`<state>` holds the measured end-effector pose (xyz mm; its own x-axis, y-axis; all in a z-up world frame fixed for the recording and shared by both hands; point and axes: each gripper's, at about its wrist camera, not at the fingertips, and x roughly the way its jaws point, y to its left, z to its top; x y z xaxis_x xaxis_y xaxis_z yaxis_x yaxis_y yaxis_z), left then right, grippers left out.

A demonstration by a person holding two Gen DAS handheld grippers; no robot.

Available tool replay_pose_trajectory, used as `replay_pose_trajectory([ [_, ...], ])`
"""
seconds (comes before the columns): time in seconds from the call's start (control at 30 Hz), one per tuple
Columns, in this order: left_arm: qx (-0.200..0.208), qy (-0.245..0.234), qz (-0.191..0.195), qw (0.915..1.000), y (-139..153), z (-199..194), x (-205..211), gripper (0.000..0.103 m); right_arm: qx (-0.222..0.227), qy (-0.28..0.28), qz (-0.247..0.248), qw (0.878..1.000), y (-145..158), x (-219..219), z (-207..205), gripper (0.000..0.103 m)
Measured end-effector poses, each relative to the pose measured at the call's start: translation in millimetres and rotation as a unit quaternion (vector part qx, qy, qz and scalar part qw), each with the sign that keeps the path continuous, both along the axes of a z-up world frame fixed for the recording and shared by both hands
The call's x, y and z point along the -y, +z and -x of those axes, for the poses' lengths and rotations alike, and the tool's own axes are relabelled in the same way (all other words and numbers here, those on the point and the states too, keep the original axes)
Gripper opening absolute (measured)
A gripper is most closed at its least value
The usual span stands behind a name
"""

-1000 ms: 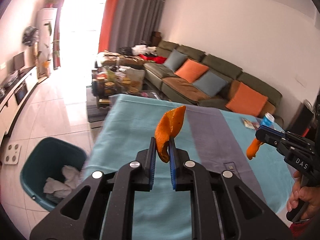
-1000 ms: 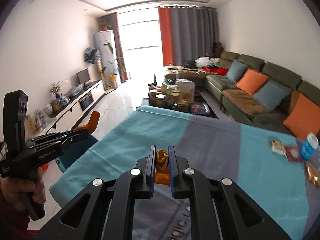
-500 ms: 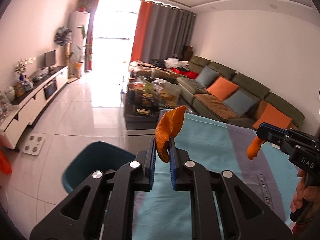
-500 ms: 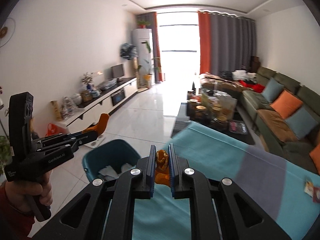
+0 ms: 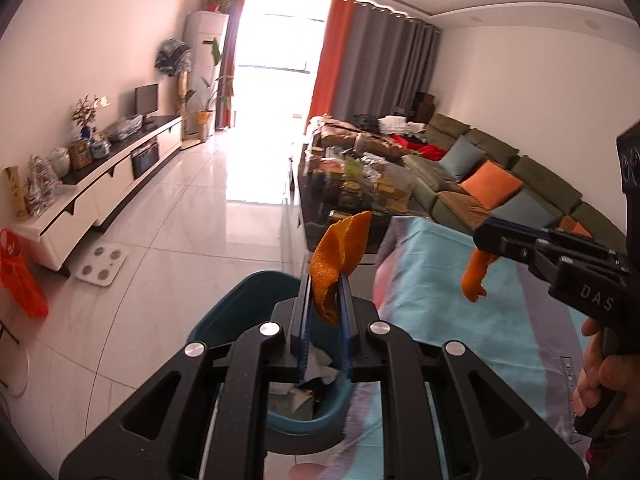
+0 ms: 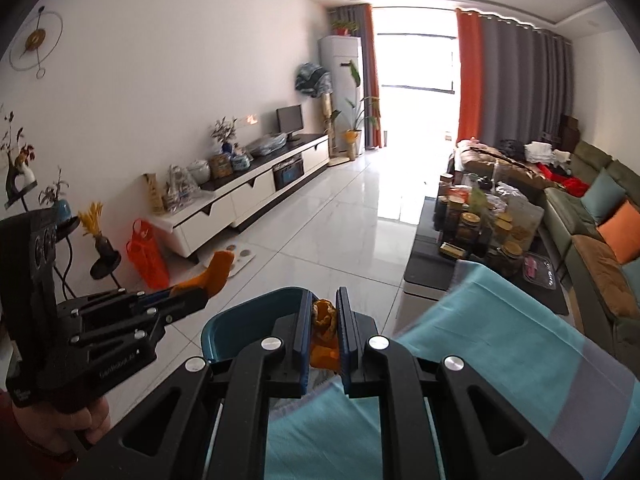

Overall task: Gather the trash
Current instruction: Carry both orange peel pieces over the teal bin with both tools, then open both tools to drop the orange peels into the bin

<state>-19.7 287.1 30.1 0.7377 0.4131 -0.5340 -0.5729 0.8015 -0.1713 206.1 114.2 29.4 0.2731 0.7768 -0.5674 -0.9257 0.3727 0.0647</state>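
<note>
step: carrying peels to bin | left gripper (image 5: 325, 312) clamped on orange peel (image 5: 340, 256), above teal bin (image 5: 240, 304) off the counter (image 5: 440, 280) corner | right gripper (image 6: 324, 332) pinching second peel (image 6: 325, 320), probably near bin rim | next: centre both, release

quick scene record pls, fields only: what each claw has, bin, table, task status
left claw: shut on a large curled orange peel piece
right claw: shut on a smaller crumpled orange peel piece
bin: round teal plastic trash bin on the white tiled floor beside the table's end, white paper scraps inside
table: covered with a teal and grey cloth
claw position: both appear over or near the bin, pointing downward
task status: both peels held, neither dropped in yet
</note>
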Motion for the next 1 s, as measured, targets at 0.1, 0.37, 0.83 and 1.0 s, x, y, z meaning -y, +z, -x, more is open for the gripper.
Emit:
replay_pose_trajectory([
  [0.1,-0.007,0.010,0.006,0.9999,-9,4,-11,0.013,-0.002,0.013,0.010,1.000,-5,-18,2,0.010],
  [0.37,-0.030,0.024,0.026,0.9989,-42,-16,-39,0.013,-0.011,0.037,0.042,0.998,-20,-67,7,0.010],
  [0.83,-0.099,0.034,0.071,0.9920,-131,-65,-80,0.013,-0.077,0.048,0.124,0.988,-83,-130,-9,0.010],
  [1.0,-0.119,0.030,0.083,0.9890,-156,-83,-89,0.013,-0.089,0.049,0.150,0.983,-103,-143,-10,0.010],
])
